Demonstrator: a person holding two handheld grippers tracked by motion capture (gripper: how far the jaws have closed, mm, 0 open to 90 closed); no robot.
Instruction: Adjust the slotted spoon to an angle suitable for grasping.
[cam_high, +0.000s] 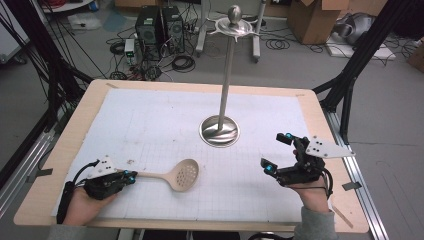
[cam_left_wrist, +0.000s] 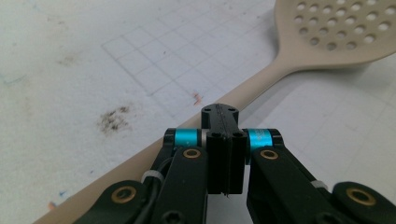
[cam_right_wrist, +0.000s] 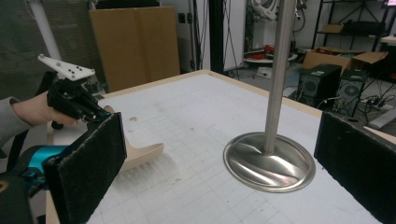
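My left gripper (cam_high: 131, 176), jaws pinched tight on the handle of a light, stiff plastic skimmer (cam_high: 176, 175) near the table's front edge, while my right gripper (cam_high: 278, 152) gapes empty.

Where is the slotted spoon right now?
In the high view, the slotted spoon lies front-left on the white mat, handle in the left hand-held gripper, near the steel stand.

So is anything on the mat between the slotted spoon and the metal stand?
Nothing visible. The left tongs are shut on the slotted spoon by its handle, and only bare white mat lies between its bowl and the stand's base. The right tongs stand open off to the side.
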